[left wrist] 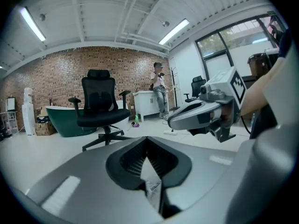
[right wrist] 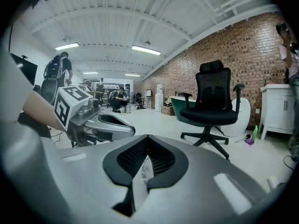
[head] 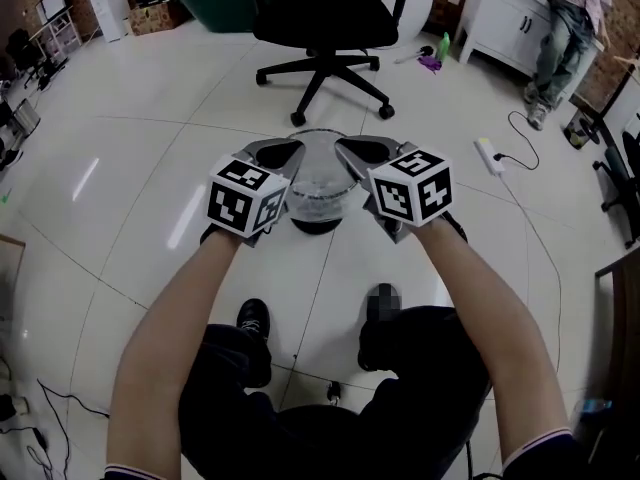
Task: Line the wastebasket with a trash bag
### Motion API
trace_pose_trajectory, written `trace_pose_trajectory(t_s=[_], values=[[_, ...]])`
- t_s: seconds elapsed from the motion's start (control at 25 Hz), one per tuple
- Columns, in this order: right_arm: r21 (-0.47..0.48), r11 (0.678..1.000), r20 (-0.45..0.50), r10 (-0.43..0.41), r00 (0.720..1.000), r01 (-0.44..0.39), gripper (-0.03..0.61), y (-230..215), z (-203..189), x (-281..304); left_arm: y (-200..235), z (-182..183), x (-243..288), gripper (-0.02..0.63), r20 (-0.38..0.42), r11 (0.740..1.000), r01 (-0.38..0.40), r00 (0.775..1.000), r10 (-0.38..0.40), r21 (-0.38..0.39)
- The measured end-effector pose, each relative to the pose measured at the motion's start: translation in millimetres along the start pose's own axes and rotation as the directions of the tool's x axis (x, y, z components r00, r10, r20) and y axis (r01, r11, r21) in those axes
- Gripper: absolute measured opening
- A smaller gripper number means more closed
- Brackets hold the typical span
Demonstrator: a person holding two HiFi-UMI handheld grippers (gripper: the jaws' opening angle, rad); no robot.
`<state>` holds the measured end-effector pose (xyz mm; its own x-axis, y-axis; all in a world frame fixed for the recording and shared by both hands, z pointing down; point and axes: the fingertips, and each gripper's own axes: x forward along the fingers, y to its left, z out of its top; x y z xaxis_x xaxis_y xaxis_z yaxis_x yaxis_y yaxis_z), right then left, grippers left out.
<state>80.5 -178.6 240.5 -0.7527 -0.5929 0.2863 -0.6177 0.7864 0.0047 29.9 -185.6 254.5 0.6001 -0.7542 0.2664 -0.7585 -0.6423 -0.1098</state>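
Two dark shoes (head: 254, 320) on floor, near side of wastebasket (head: 316, 224). Two claws above wastebasket, each with one black-white square-marker cube. Left claw (head: 297, 148) clenched on thin clear film of trash bag (head: 318, 193) over wastebasket's left. Right claw (head: 339, 145) clenched on same film over its right. Bag hangs between claws, down onto wastebasket. Beyond wastebasket: one black office chair (head: 325, 18). One power strip (head: 487, 155) to its right.
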Motion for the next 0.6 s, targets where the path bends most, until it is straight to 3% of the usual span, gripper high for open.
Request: trace_pose_trajectory(t_s=[0.2, 0.6], values=[[0.009, 0.999, 0.062, -0.047, 0.997, 0.047, 0.002, 17, -7, -24, -18, 4, -14, 0.012, 0.029, 1.0, 0.014, 0.999, -0.014, -0.016], [-0.005, 0.999, 0.092, -0.047, 0.995, 0.048, 0.002, 41, -14, -52, -36, 10, -33, 0.012, 0.077, 0.998, 0.011, 0.997, -0.006, -0.06]])
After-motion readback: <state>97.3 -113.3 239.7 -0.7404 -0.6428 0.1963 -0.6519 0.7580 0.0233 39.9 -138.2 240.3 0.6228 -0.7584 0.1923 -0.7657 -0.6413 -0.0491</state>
